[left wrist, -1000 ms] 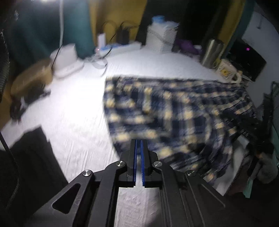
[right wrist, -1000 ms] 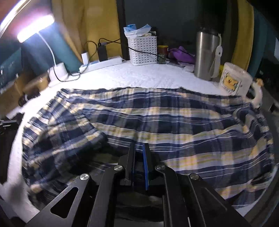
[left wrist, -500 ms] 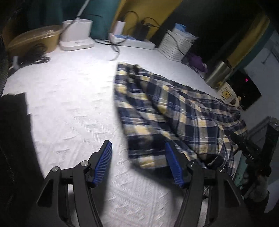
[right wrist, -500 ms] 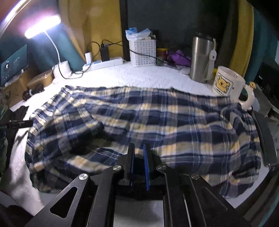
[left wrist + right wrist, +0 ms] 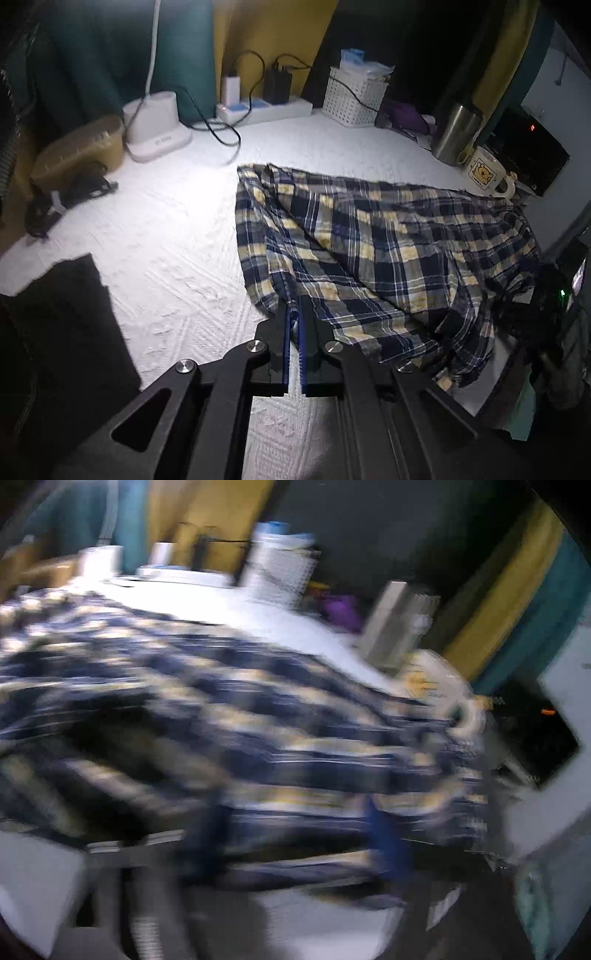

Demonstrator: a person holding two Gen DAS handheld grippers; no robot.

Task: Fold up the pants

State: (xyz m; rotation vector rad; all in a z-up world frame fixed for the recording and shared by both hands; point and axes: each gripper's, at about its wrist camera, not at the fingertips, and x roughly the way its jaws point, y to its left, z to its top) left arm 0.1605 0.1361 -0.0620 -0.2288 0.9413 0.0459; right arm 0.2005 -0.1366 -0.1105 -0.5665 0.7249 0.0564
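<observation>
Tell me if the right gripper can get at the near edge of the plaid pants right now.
Probably yes. The right gripper, jaws just opened wide, hangs right over the plaid pants, and nothing seems to block it, though that view is badly blurred.

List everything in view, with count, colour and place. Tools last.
pants: one, navy and yellow plaid, spread on the white bedcover
basket: one, white, far edge
power strip: one, white, beside the basket, chargers plugged in
lamp base: one, white, far left
tumbler: one, steel, far right
mug: one, white with a bear print, by the tumbler
left tool: black with blue pads, shut on the pants' near corner
right tool: blurred, jaws just opened wide over the pants
</observation>
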